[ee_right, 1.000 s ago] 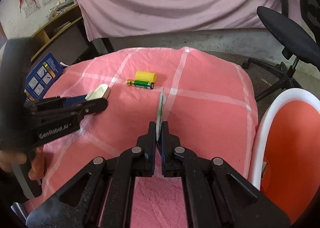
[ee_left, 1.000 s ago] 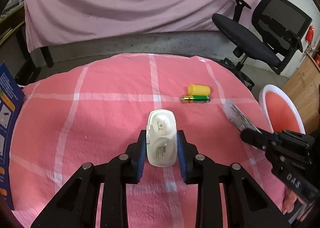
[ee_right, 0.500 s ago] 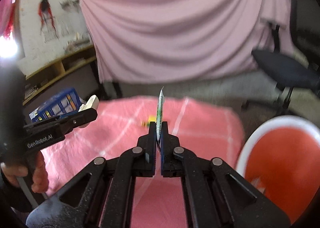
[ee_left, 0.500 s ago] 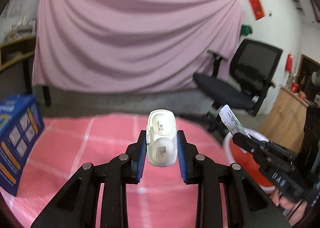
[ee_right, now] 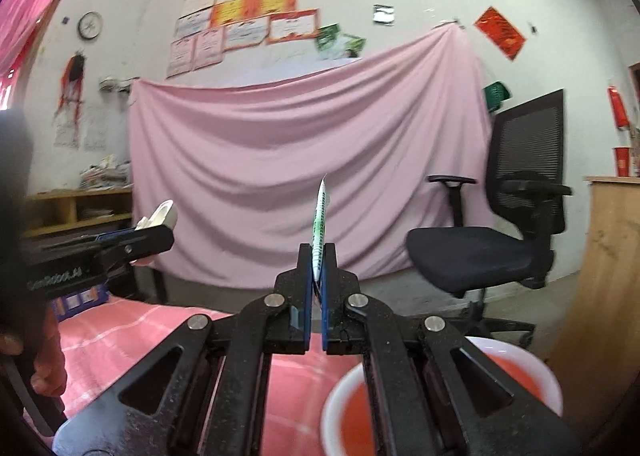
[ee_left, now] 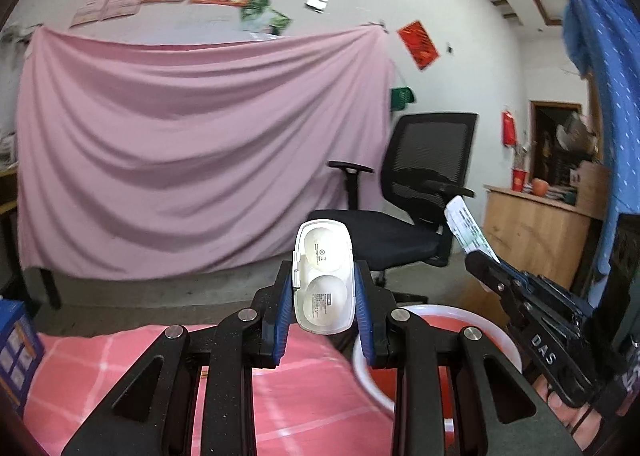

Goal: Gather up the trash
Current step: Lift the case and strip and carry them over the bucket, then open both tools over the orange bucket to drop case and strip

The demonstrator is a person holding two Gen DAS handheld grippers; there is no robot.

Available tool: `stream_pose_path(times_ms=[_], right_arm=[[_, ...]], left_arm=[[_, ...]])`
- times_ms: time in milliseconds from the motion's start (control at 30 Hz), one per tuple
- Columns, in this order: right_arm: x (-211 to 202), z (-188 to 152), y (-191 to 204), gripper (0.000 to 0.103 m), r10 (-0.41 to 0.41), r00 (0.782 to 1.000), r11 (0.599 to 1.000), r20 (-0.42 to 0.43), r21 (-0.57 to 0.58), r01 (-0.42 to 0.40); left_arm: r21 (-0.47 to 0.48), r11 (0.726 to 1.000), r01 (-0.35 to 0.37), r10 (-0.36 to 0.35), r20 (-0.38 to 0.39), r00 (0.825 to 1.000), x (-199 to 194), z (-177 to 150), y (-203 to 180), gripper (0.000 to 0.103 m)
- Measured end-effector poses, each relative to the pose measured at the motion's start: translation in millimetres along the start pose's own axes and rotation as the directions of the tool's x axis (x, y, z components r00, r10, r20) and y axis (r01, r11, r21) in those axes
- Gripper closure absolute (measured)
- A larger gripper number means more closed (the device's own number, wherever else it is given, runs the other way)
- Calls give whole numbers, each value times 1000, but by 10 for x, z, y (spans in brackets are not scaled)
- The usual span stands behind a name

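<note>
Left tool (ee_left: 323,288) clamping white case (ee_left: 323,276) — red bin (ee_left: 496,330) below, contents unclear.

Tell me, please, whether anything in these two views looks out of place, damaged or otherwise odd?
Nothing stands out. The left hand-held gripper squarely clamps the white plastic case, and the right hand-held gripper pinches the flat wrapper edge-on. The white-rimmed red bin beside the pink-clothed table sits upright.

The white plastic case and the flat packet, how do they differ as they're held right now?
The white plastic case is thick and rounded, so the left tool grips it with fingers well apart. The flat packet is thin, printed in green, pinched edge-on by the right tool with fingers nearly touching. Both are held up in the air.
</note>
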State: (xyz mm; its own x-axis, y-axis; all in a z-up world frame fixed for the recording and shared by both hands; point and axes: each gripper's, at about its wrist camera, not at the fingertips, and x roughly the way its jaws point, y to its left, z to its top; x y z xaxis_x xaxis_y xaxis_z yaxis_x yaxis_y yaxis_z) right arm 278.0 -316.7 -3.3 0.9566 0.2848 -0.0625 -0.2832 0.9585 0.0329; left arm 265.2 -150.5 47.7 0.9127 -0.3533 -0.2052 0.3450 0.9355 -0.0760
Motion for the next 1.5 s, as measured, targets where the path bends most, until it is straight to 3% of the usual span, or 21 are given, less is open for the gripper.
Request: stream_pose_path(times_ms=[400,700,1133,1200,1500], right_arm=[[-59,-119,-682,80,-121,984,981,-130,136,138],[-22,-303,-1000,79,-132,957,955,-258,226,193],[54,-419,-1104,78,-146,925,940,-352,242,240],[68,-415,-1113,78,-148,923,940,-356,241,243],[103,-425,-1144,66,-154,917,939,-369,235,252]], left_arm=[[51,991,123,-117,-108,987,474,-106,-691,78],[-14,981,193,-190,-238,952,785,-186,-822,79],[-66,978,200,-210,-380,901,1004,-334,-798,76],[-75,978,192,-206,-388,898,1024,-347,-786,68],[-108,983,147,-178,-390,904,1023,-359,-671,66]])
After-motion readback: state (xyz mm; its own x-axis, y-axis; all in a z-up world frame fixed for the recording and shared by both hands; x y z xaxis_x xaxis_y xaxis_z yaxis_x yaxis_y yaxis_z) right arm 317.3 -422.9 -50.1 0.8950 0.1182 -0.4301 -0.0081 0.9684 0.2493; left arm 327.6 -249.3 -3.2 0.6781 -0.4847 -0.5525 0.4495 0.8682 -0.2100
